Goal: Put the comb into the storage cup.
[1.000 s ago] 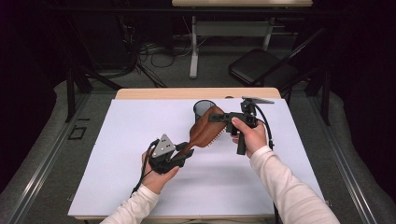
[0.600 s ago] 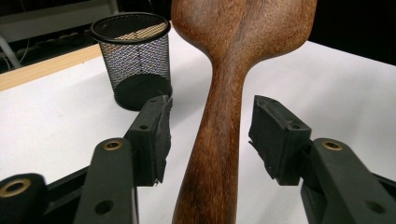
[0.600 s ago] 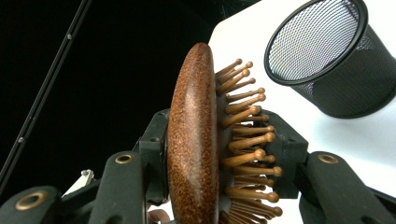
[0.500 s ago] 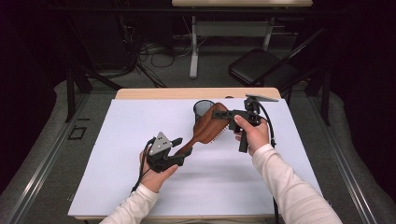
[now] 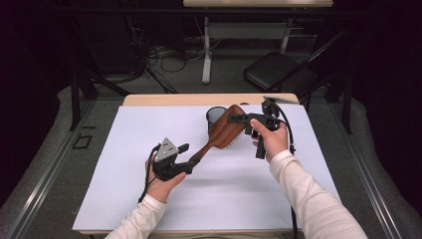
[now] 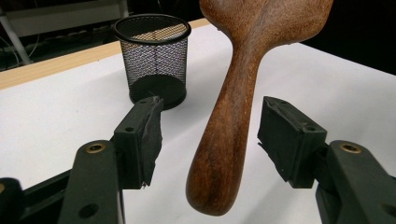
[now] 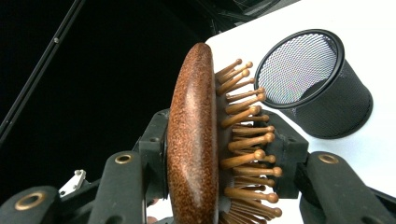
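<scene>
A wooden hairbrush [image 5: 225,130] hangs above the white mat, slanting from upper right to lower left. My right gripper [image 5: 238,120] is shut on its head: one pad lies on the smooth back [image 7: 194,135] and the other presses into the wooden bristles. My left gripper [image 5: 192,155] is open at the handle end. Its jaws have just been opening, and the handle [image 6: 233,116] stands between the pads [image 6: 147,133] with a gap on each side. A black mesh cup [image 5: 214,116] stands upright on the mat just behind the brush head.
The white mat [image 5: 124,149] covers most of a wooden table [image 5: 164,99]. Beyond the table's far edge, a dark chair [image 5: 278,74], a table leg and several cables stand on the floor. Both sleeved forearms come in from the bottom.
My left gripper's jaws have spread apart and come off the brush handle. The right gripper still holds the brush head in about the same place.
</scene>
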### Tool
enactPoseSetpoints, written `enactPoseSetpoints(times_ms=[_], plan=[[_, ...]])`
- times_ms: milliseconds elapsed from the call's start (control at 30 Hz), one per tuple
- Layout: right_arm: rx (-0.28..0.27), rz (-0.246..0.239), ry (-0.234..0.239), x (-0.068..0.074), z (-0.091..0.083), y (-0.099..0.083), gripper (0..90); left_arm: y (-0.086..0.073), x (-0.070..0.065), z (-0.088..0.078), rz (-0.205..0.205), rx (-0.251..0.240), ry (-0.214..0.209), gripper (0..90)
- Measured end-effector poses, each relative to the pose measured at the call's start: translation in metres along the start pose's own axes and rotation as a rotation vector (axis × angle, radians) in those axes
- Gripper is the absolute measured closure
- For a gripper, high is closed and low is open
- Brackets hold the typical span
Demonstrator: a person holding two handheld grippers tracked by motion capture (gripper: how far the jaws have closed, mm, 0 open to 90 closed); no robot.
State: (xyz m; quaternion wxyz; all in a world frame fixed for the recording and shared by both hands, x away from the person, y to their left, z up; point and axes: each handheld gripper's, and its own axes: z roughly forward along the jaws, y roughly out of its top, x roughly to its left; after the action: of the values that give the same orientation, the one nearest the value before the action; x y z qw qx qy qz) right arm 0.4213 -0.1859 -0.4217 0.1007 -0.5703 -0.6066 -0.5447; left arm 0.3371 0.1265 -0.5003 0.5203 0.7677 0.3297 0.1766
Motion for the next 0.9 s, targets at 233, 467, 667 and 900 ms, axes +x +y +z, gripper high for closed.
enactPoseSetpoints(times_ms=[233, 467, 667, 900], plan=[[-0.008, -0.015, -0.007, 0.003, -0.004, 0.004, 50.7, -0.003, 0.004, 0.004, 0.015, 0.011, 0.011, 38.8], [-0.011, -0.024, -0.020, 0.004, -0.007, 0.008, 50.7, -0.003, 0.010, 0.002, -0.005, 0.006, 0.037, 38.1], [-0.015, -0.037, -0.038, 0.005, -0.009, 0.011, 50.7, -0.002, 0.016, -0.002, -0.039, -0.006, 0.046, 37.3], [-0.027, -0.046, -0.057, 0.006, -0.012, 0.015, 50.7, -0.001, 0.024, -0.006, -0.079, -0.002, 0.080, 28.3]])
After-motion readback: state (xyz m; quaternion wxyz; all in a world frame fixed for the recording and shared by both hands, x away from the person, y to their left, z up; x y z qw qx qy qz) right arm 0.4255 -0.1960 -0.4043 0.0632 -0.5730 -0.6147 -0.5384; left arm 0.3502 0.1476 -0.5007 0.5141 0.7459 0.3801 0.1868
